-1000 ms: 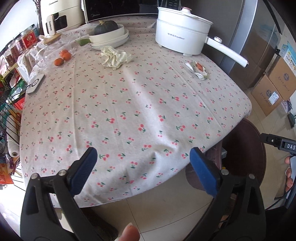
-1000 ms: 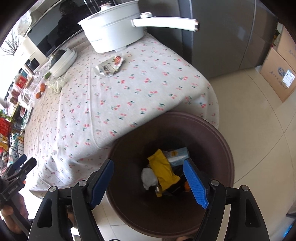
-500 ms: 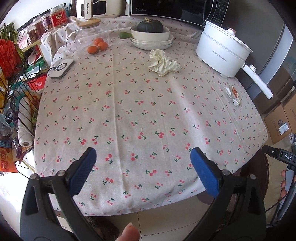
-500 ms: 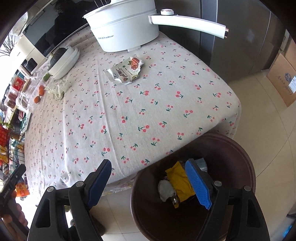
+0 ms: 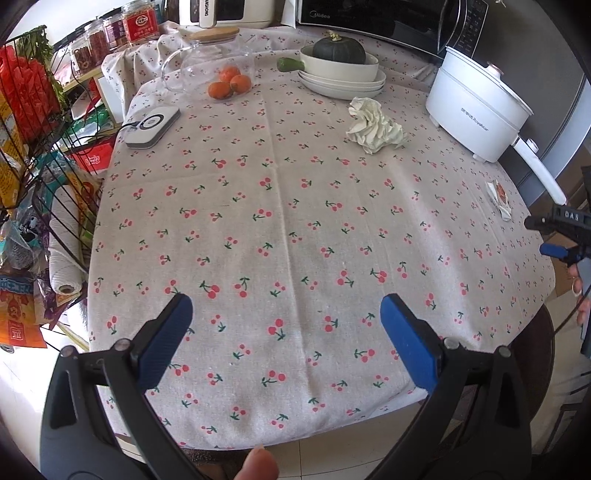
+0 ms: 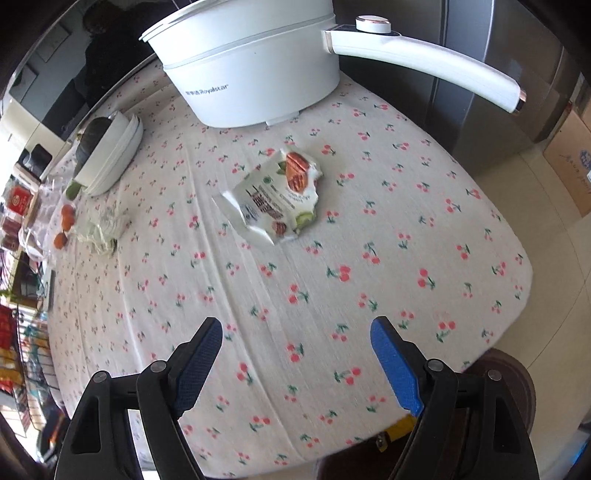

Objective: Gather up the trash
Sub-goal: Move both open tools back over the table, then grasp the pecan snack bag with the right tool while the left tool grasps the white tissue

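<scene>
While we held both tools over the near edge of the table, this is what we saw, nearest first.

Left gripper (image 5: pixel 282 334): its blue pads stood wide apart with nothing between them, only cherry-print cloth below.
Right gripper (image 6: pixel 297 354): its pads were likewise spread wide and empty (the same tool showed at the right edge of the left view).
Thumb tip (image 5: pixel 258 463): ours, poking in at the bottom of the left view.
Trash bin (image 6: pixel 513 384): a dark brown round bin stood on the floor just beside the table's near corner, partly under the overhang; something yellow showed inside it.
Tablecloth (image 5: pixel 295 221): it covered the whole table and was bare across the middle.
Snack wrapper (image 6: pixel 275 197): a torn, empty packet lay flat on the cloth ahead of the right gripper, near the white electric pot (image 6: pixel 255 62) but not touching it.
Crumpled tissue (image 5: pixel 375 125): it lay farther on, between the pot and the stacked white dishes (image 5: pixel 341 77).
Squash (image 5: pixel 340 50): dark green, sitting in the top dish.
Oranges (image 5: pixel 229 85): three, beside a glass jar (image 5: pixel 207 61).
White device (image 5: pixel 151 125): at the far left edge, a cable attached.
Microwave (image 5: pixel 384 18): at the very back.
</scene>
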A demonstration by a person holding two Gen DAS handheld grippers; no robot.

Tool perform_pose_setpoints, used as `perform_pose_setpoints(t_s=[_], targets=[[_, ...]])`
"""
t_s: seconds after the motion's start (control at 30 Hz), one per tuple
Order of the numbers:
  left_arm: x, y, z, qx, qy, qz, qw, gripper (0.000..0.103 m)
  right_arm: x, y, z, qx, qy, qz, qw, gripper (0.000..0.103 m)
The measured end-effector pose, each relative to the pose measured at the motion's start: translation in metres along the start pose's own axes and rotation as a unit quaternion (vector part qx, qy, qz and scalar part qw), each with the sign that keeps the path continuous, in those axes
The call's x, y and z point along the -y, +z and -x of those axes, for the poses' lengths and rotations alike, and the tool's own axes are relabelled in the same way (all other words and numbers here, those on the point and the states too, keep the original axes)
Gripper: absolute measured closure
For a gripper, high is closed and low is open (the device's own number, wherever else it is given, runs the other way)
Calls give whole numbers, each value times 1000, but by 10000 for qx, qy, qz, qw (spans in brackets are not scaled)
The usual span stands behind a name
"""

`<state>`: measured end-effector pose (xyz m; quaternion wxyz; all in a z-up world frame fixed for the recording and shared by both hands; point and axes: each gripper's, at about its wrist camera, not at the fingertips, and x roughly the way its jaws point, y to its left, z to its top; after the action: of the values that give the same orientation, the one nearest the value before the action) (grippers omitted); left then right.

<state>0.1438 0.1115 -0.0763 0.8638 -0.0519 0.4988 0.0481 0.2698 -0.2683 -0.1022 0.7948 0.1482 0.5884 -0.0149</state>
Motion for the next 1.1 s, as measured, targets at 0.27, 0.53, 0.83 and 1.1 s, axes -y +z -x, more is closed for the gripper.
perform_pose_setpoints(t_s=[0.27,0.53,0.83,1.1], targets=[[-13,8,-4,91,165,123,9997,2,-12,65,-31,301,4,-627,9976,19],[-4,14,-18,2,263,107,9996,2,-8,88,-77,292,-253,-842,9957,19],[34,44,-39,-9,-46,130,9999,2,-16,55,-70,514,-509,556,9958,60],[83,97,-73,294,-308,64,9991,2,16,34,-50,457,-48,729,9963,67]])
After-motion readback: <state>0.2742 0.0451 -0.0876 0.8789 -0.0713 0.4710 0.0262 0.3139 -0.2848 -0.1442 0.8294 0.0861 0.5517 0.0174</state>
